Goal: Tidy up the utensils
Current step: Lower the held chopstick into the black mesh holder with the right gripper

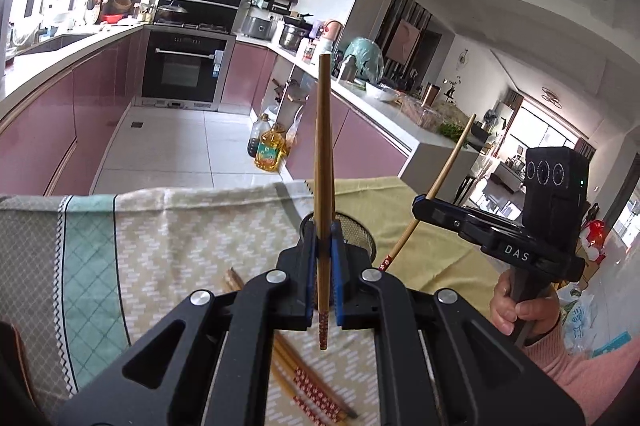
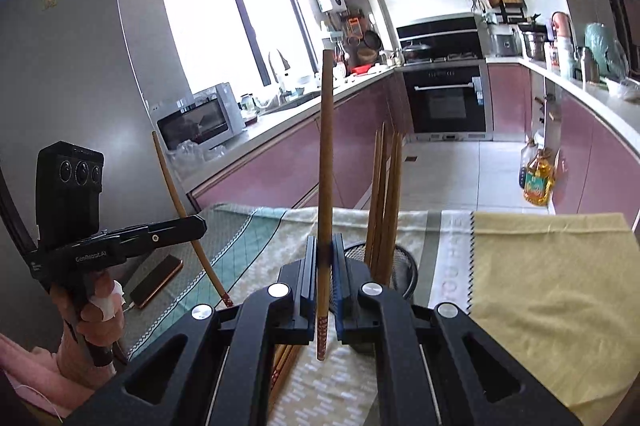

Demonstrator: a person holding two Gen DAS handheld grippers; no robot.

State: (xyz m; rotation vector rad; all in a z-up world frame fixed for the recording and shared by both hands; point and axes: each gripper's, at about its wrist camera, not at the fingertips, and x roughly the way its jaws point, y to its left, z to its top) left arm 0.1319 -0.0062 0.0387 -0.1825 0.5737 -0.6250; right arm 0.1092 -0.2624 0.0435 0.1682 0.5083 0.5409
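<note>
Each hand carries a chopstick clear of the desk, so the step in hand looks like the transfer of loose chopsticks into the mesh holder (image 2: 404,268), the round black wire cup that stands on the cloth just ahead of both tools. The left hand-held gripper (image 1: 323,246) is clamped tight on one chopstick (image 1: 323,153), which stands nearly upright between the blue pads, blunt end up and red-patterned tip hanging below the jaws. The right hand-held gripper (image 2: 325,258) is closed just as firmly on a second chopstick (image 2: 326,165), held in the same upright way. In the right wrist view several chopsticks already stand in the holder (image 2: 384,193), leaning together against its rim. More loose chopsticks (image 1: 308,382) lie flat on the patterned cloth (image 1: 180,234) below the left tool, so the job seems partly done. The next move calls for bringing each stick over the mouth of the holder, thin patterned end lowest, and letting go only once that end is inside the rim; the opening is narrow and partly filled, so the two tools would probably have to take turns. The sticks are slim, brown, wood or bamboo by the look, and taper toward a red and white decorated tip. A phone (image 2: 158,280) lies on the desk near the left hand (image 2: 100,322).
</note>
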